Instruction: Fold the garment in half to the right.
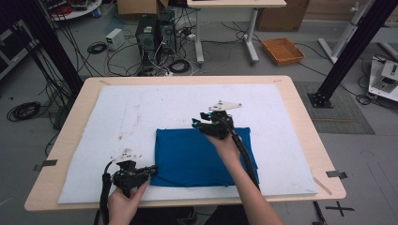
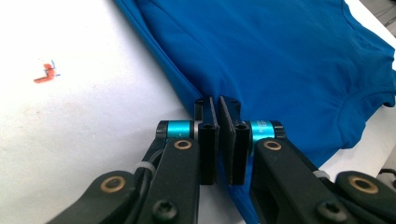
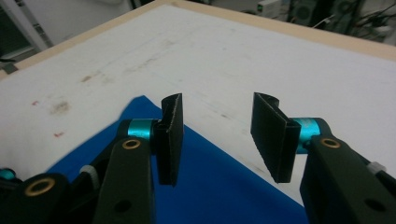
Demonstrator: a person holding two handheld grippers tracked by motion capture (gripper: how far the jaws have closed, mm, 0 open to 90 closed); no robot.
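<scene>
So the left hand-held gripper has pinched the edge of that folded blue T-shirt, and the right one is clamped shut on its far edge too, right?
Not quite. The left hand-held gripper is shut on the edge of the blue T-shirt, as you say. The right hand-held gripper is not clamped: the right gripper view shows its jaws standing apart above the shirt's far corner, with nothing between them.

The folded cloth (image 1: 202,157) lies on the mat (image 1: 141,108), toward its near edge.
</scene>
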